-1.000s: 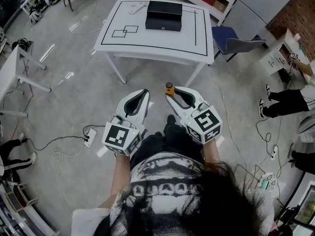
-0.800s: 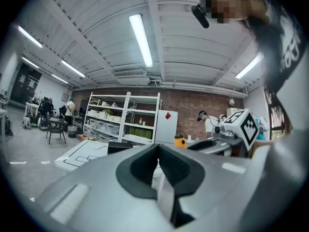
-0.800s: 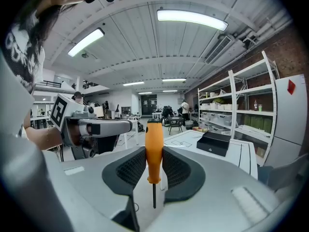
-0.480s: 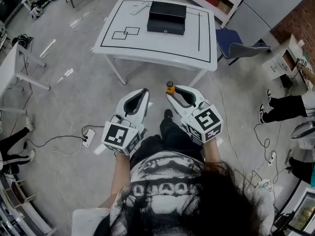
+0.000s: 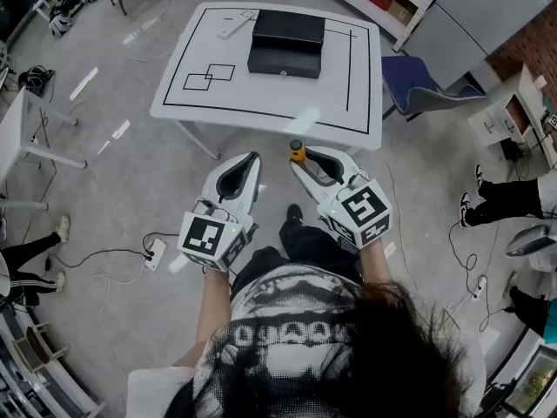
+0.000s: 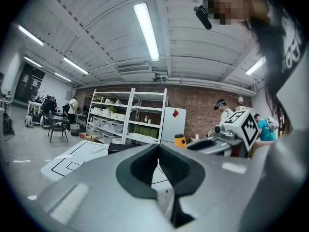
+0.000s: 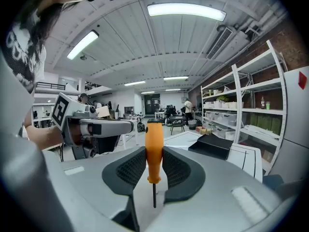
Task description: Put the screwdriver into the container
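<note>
The black container (image 5: 287, 31) stands at the far side of a white table (image 5: 261, 94) marked with black lines. My right gripper (image 5: 300, 158) is shut on the orange-handled screwdriver (image 5: 297, 151), held above the floor just short of the table's near edge. In the right gripper view the screwdriver (image 7: 154, 141) stands upright between the pads, its thin shaft pointing down, and the container (image 7: 212, 146) lies ahead to the right. My left gripper (image 5: 253, 158) hangs beside the right one, shut with nothing in it; its pads (image 6: 145, 166) meet at the tip.
A white flat object (image 5: 237, 23) lies on the table left of the container. A blue chair (image 5: 422, 77) stands at the table's right. A power strip with cables (image 5: 155, 251) lies on the floor at left. People's legs (image 5: 509, 181) show at the right, shelves at the back.
The table has come nearer to both grippers and now sits lower in the head view. The grippers keep the same pose, the right one still shut on the screwdriver.
</note>
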A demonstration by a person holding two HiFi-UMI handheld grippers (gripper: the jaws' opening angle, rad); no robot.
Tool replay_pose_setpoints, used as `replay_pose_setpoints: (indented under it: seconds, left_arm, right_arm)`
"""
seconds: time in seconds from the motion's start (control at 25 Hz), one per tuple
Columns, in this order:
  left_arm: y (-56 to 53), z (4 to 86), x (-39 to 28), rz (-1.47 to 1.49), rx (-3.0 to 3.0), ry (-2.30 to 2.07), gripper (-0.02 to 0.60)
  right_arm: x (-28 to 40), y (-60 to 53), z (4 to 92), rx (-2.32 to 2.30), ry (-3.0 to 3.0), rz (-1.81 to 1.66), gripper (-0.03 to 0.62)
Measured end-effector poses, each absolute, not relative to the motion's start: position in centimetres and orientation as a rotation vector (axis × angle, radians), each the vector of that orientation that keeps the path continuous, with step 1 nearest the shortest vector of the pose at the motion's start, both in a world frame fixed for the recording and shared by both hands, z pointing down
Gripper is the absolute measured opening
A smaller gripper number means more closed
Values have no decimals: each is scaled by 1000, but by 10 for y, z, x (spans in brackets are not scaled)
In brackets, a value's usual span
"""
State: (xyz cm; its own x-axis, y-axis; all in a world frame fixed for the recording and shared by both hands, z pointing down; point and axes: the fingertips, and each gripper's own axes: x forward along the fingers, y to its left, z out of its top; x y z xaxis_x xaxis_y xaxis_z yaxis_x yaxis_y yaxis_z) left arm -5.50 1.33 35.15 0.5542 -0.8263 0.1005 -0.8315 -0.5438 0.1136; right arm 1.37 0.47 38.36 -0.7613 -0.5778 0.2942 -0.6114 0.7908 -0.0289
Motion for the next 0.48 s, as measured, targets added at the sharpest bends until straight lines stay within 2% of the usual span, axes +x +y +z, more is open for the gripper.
replay_pose_setpoints:
  seconds: [0.48]
  left_arm:
    - [-74,357,-18,109,2625,-1435,0]
  right_arm:
    - [47,-88,392,888,-2737,212,107]
